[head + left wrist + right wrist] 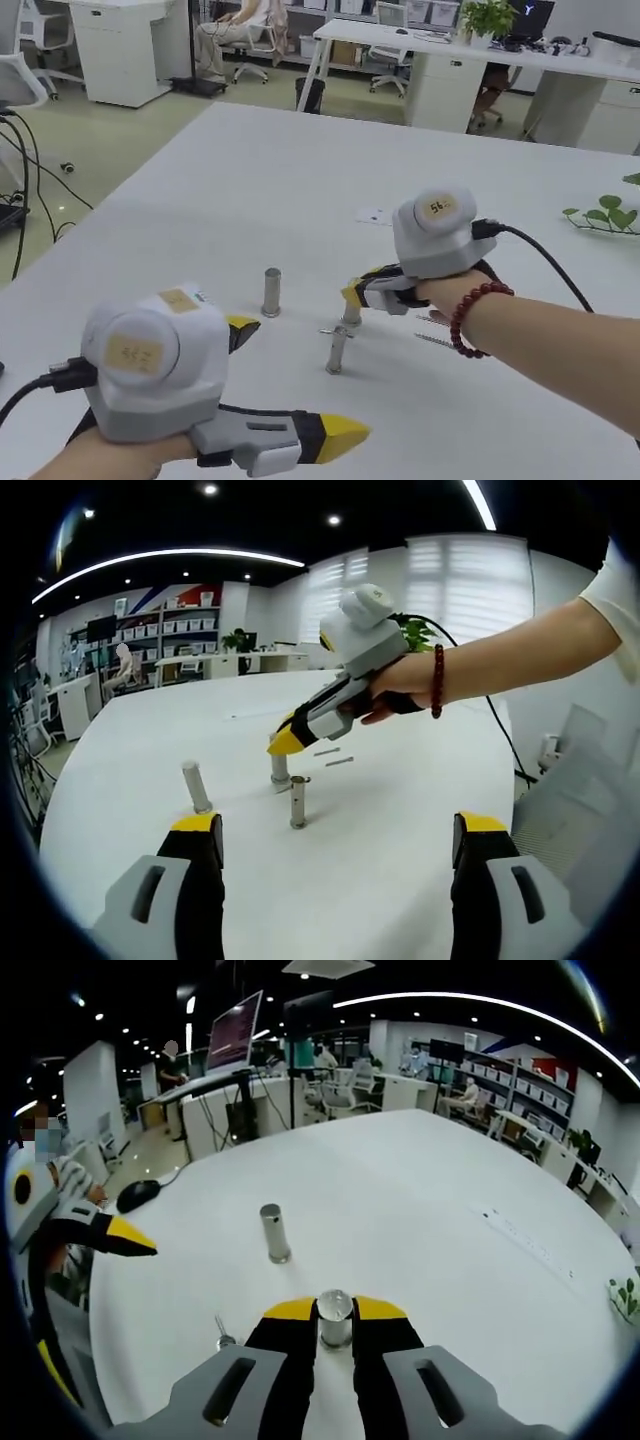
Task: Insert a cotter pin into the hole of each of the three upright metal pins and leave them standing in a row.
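Three upright metal pins stand near the middle of the white table (250, 180). The far-left pin (271, 292) (196, 785) (273, 1232) stands bare. The nearer pin (337, 350) (297, 800) has a cotter pin through its top. My right gripper (352, 293) (335, 1310) is shut on the third pin (351, 316) (335, 1318) (279, 770). My left gripper (293, 380) (338, 825) hovers open, short of the pins, with nothing between its jaws. Loose cotter pins (435, 340) (333, 757) lie on the table by the right wrist.
A potted plant sprig (605, 215) lies at the table's right edge and a small label (372, 215) sits beyond the pins. Office desks (450, 60) and chairs stand past the far edge. In the right gripper view the left gripper (120, 1235) reaches in from the left.
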A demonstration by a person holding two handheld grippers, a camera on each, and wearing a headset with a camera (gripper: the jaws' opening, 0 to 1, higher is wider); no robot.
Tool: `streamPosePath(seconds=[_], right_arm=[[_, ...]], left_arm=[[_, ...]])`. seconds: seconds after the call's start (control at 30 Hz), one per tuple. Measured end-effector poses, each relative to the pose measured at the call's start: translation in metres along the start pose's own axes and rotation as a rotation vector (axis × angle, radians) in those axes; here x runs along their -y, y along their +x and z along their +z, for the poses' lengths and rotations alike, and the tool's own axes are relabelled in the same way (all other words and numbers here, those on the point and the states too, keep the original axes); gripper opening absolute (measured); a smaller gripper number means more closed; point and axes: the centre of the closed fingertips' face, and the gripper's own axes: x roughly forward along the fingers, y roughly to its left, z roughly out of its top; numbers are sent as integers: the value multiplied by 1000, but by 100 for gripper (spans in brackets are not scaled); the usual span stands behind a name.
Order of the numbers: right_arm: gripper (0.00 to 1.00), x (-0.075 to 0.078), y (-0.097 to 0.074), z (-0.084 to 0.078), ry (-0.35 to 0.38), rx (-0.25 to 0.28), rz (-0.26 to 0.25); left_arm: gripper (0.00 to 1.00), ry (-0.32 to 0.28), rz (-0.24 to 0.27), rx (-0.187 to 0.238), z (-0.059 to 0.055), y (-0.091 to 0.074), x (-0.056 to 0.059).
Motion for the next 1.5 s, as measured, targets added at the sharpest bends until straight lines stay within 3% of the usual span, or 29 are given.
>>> streamPosePath(seconds=[0.3,0.73,1.5], right_arm=[[13,0,-24,-18,13,-10,-21],[13,-16,-46,-40,60,-27,-37],[13,-37,-54,-56,73,-53,-47]], left_arm=[[94,6,-6,2,3,-1,9],[93,48,-15,-3,5,-4,17],[89,58,-28,2,5,-2,24]])
